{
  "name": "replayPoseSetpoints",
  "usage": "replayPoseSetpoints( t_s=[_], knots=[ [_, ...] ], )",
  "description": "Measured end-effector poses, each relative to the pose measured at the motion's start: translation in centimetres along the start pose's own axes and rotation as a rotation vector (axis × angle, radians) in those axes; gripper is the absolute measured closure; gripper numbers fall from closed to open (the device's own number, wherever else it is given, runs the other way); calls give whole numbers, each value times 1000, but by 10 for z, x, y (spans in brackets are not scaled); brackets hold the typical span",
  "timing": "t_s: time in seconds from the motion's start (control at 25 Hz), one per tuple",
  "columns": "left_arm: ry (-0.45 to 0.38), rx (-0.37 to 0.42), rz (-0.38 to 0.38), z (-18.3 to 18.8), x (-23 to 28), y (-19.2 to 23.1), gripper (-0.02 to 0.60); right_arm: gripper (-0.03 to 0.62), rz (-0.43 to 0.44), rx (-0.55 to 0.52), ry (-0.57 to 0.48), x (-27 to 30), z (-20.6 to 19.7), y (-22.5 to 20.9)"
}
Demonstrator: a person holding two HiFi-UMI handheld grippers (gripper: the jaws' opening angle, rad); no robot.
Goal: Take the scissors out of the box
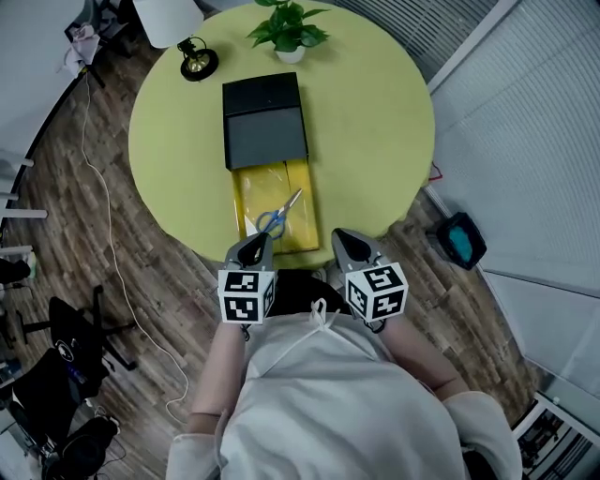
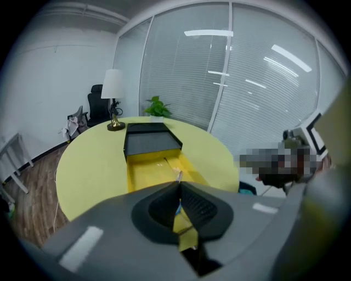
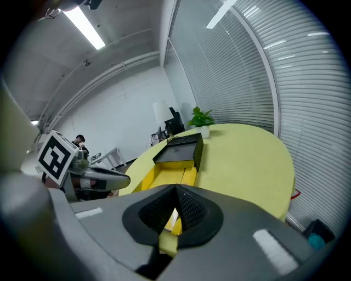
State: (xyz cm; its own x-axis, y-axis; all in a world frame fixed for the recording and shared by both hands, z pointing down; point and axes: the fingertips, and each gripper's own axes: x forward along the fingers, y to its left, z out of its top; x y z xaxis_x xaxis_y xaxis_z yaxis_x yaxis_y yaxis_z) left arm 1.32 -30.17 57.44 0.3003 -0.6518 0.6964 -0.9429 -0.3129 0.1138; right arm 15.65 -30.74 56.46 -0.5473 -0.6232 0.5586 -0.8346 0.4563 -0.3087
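A black box (image 1: 264, 122) lies on the round yellow-green table (image 1: 375, 112), with its yellow inner tray (image 1: 300, 187) slid out toward me. Scissors (image 1: 278, 217) with blue handles lie inside the tray near its front end. My left gripper (image 1: 255, 241) hovers at the table's near edge, just in front of the tray's left corner, jaws shut and empty. To the right of the tray's front corner my right gripper (image 1: 345, 236) is also shut on nothing. In the left gripper view the scissors' tip (image 2: 179, 175) shows just above the closed jaws (image 2: 179, 186). The right gripper view shows the tray (image 3: 164, 175) beyond its closed jaws (image 3: 175, 188).
A table lamp (image 1: 192, 47) and a potted plant (image 1: 288, 28) stand at the far side of the table behind the box. On the wooden floor there are a white cable (image 1: 103, 216), an office chair (image 1: 56, 356) at left and a blue-topped object (image 1: 459, 239) at right.
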Motion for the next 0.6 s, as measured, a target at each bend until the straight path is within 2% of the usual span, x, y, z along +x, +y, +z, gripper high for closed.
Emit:
replayPoseSetpoints(
  t_s=[0.24, 0.4, 0.6],
  knots=[
    [203, 108, -10, -20, 48, 19, 570, 594, -35, -9, 57, 35, 1, -10],
    [339, 169, -75, -34, 74, 20, 508, 594, -39, 16, 94, 49, 2, -17],
    [440, 237, -120, -44, 98, 23, 463, 594, -35, 37, 124, 70, 3, -19]
  ],
)
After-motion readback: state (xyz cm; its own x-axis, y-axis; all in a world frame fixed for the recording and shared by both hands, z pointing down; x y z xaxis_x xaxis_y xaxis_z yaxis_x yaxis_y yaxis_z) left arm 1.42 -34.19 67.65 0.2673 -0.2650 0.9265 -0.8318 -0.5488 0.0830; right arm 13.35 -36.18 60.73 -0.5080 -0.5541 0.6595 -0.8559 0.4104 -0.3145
